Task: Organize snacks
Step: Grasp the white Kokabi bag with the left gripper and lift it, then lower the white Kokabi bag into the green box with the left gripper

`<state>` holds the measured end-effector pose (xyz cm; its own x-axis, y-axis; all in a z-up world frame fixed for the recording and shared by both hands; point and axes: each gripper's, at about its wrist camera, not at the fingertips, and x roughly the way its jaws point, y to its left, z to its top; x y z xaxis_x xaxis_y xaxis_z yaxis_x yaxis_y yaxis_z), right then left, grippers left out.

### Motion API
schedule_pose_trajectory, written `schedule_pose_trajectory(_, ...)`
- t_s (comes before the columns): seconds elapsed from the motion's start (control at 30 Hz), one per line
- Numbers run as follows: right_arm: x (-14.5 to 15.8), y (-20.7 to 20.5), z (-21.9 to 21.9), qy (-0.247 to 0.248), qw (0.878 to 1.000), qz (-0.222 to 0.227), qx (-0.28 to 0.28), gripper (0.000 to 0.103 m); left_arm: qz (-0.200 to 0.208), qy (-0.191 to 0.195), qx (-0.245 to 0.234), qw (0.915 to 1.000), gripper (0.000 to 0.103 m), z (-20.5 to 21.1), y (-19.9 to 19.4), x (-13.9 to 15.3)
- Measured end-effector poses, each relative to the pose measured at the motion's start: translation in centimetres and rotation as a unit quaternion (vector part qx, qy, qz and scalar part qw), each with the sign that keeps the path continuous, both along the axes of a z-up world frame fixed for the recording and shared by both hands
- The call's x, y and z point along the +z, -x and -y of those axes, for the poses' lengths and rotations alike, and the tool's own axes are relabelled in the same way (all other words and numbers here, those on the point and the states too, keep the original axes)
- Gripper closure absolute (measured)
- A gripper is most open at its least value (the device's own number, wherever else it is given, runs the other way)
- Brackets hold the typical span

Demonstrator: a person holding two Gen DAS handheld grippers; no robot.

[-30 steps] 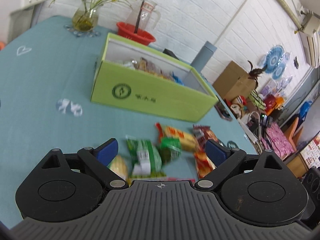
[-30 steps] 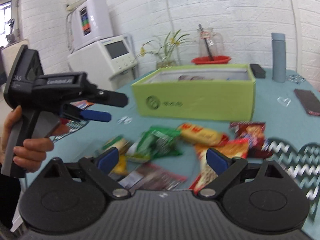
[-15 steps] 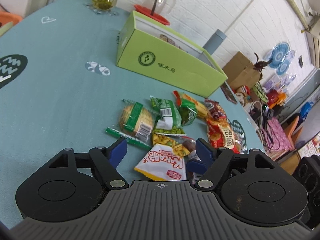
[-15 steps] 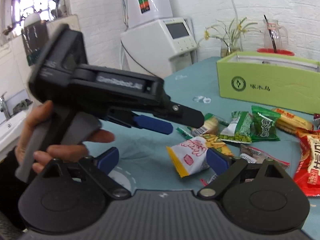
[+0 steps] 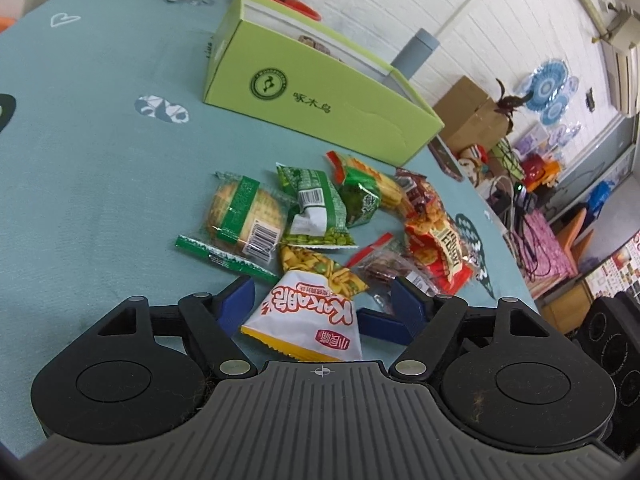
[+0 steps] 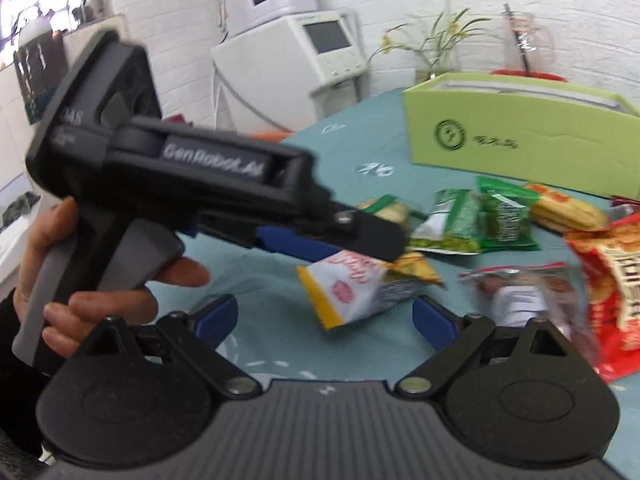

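Left wrist view: the left gripper [image 5: 320,304] has just been closing, its jaws either side of the white Kakabb packet [image 5: 308,320] on the teal cloth [image 5: 80,160] — whether the pads press it I cannot tell. Right of it lie the other snacks [image 5: 316,208]; the green box [image 5: 312,96] stands beyond. The right gripper [image 6: 324,316] gapes empty.

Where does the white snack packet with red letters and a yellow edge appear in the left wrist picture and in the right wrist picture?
Left wrist view: the white snack packet lies low in the middle, between the left gripper's blue pads.
Right wrist view: it is at mid-height, centre, just under the tip of the left gripper.
Shared landmark: the green box behind the snack pile.
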<state>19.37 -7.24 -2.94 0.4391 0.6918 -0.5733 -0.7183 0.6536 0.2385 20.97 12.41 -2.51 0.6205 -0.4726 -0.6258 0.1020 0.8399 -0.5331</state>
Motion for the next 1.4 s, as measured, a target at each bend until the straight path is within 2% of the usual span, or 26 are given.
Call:
schedule_pose_trajectory(0.13, -0.5, -0.9, -1.4, 0.018, 1.000, 0.006, -0.003, 0.010, -0.014, -0.001, -0.006, 0.9999, 0.050, -0.2, -0.2, -0.7)
schedule_pose_trajectory(0.33, -0.6, -1.7, -2.0, 0.029, 0.999, 0.012, -0.009, 0.010, -0.011, 0.008, -0.006, 0.9999, 0.060, -0.4, -0.2, -1.0)
schedule_pose_trajectory(0.4, -0.7, -1.9, -2.3, 0.035, 0.999, 0.014, -0.012, 0.010, -0.013, 0.003, -0.012, 0.9998, 0.071, -0.2, -0.3, -1.0)
schedule_pose_trajectory(0.5, -0.7, -1.3, -2.2, 0.046, 0.999, 0.021, -0.002, 0.010, -0.021, 0.000, -0.037, 0.9991, 0.080, 0.6, 0.4, -1.0)
schedule_pose_trajectory(0.57, -0.6, -0.6, -2.0, 0.051, 0.998, 0.022, 0.008, 0.010, -0.017, -0.016, -0.054, 0.9982, 0.079, 1.3, 1.4, -0.8)
schedule_pose_trajectory(0.63, -0.6, 0.0, -1.5, 0.058, 0.998, 0.022, 0.009, 0.010, -0.015, -0.032, -0.057, 0.9978, 0.070, 1.4, 1.9, -0.5)
schedule_pose_trajectory(0.7, -0.5, 0.2, -0.9, 0.062, 0.998, 0.022, 0.006, 0.010, 0.000, -0.044, -0.041, 0.9982, 0.052, 1.1, 1.7, 0.0)
schedule_pose_trajectory(0.73, -0.5, -0.1, -0.9, 0.061, 0.998, 0.023, 0.002, 0.009, 0.004, -0.048, -0.031, 0.9983, 0.049, 0.9, 1.5, 0.2)
schedule_pose_trajectory(0.83, -0.5, -1.0, -0.7, 0.053, 0.998, 0.024, -0.014, 0.009, -0.013, -0.042, -0.017, 0.9989, 0.052, 0.6, 0.3, -0.4)
schedule_pose_trajectory(0.93, -0.7, -1.8, -0.8, 0.037, 0.999, 0.019, -0.013, 0.010, -0.004, -0.047, -0.013, 0.9988, 0.054, 0.8, 0.5, -0.5)
schedule_pose_trajectory(0.97, -0.9, -2.0, -1.0, 0.038, 0.999, 0.020, -0.011, 0.015, -0.004, -0.051, -0.009, 0.9987, 0.060, 0.8, 0.6, -0.5)
schedule_pose_trajectory(1.0, -1.0, -1.9, -1.3, 0.047, 0.998, 0.030, -0.007, 0.029, -0.007, -0.042, -0.012, 0.9990, 0.075, 0.8, 0.7, -0.6)
schedule_pose_trajectory(1.07, -0.8, -1.5, -1.7, 0.046, 0.998, 0.037, 0.012, 0.045, -0.021, -0.016, -0.005, 0.9996, 0.081, 0.6, 0.9, -0.7)
schedule_pose_trajectory(1.23, 0.8, -1.2, -0.8, 0.031, 0.999, 0.042, 0.011, 0.046, 0.004, -0.017, -0.018, 0.9997, 0.082, 1.4, 0.7, 1.8)
schedule_pose_trajectory(1.4, 3.8, -3.9, 0.5, 0.025, 0.995, 0.092, -0.016, 0.045, 0.035, -0.020, -0.049, 0.9980, 0.082, 3.2, -4.9, 5.9)
